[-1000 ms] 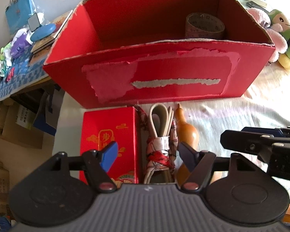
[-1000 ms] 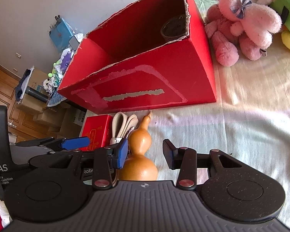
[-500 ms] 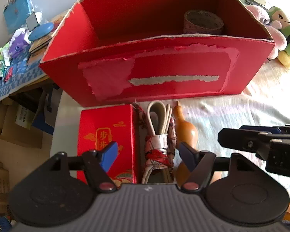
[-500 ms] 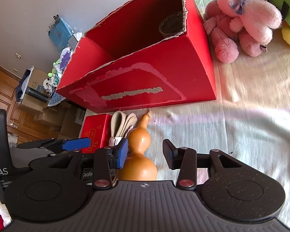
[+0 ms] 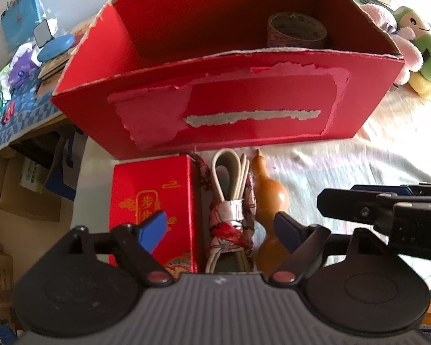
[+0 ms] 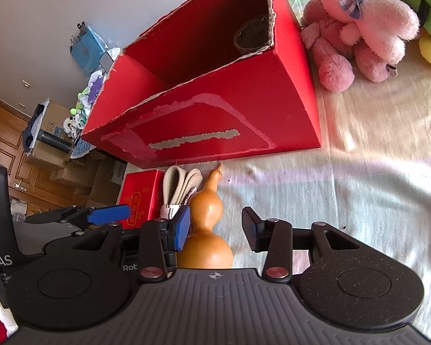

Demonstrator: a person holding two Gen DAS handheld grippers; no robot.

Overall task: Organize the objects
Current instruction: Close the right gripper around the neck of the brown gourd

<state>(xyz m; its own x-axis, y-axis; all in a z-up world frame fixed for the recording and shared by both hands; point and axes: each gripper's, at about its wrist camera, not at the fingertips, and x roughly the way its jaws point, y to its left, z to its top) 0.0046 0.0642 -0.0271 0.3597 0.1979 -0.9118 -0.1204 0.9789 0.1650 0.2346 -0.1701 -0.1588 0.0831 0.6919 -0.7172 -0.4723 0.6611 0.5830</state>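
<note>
With the right gripper (image 6: pixel 215 227) released, grasp the gourd (image 6: pixel 207 230) at its narrow waist; judge it light, rigid, slippery. Left gripper (image 5: pixel 221 230) released.

The left gripper (image 5: pixel 221 230) has its jaws wide apart above a tied cable bundle (image 5: pixel 232 201). A small red box (image 5: pixel 152 198) lies to its left, a gourd (image 5: pixel 270 201) to its right. Behind them stands a big red box (image 5: pixel 230 109) with a tape roll (image 5: pixel 297 30) inside.
</note>
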